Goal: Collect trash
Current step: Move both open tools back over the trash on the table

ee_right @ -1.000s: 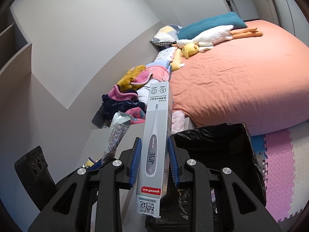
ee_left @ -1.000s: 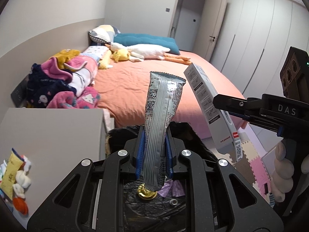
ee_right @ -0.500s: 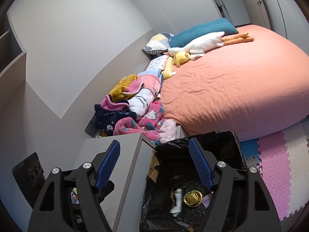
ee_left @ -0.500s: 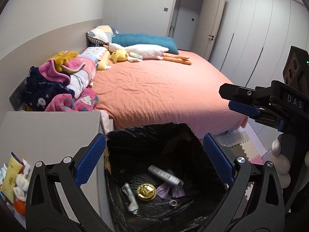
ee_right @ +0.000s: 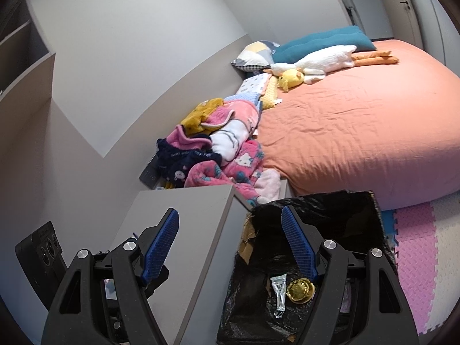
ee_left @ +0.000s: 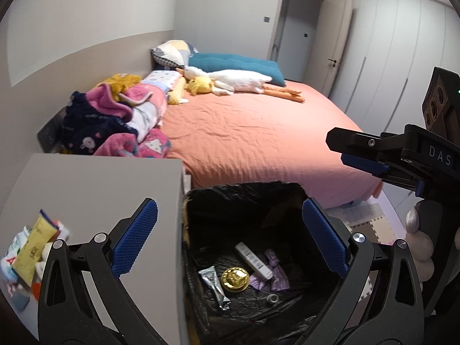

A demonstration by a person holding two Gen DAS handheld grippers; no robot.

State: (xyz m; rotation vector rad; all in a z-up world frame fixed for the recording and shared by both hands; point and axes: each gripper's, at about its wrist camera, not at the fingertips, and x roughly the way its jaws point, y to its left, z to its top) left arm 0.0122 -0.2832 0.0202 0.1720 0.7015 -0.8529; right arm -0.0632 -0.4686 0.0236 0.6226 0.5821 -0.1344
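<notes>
Left hand-held gripper and right hand-held gripper: jaws wide apart, nothing held. Bin, black-lined, beside grey tabletop, contains silver wrapper, thermometer box, gold foil.

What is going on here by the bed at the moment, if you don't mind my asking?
A person is collecting trash with a hand-held gripper in each hand. Both the left hand-held gripper and the right hand-held gripper are open and empty above a black-lined bin beside the grey cabinet. In the bin lie a silver wrapper, a white box, a gold lid and purple scraps. More packets wait on the cabinet.
</notes>
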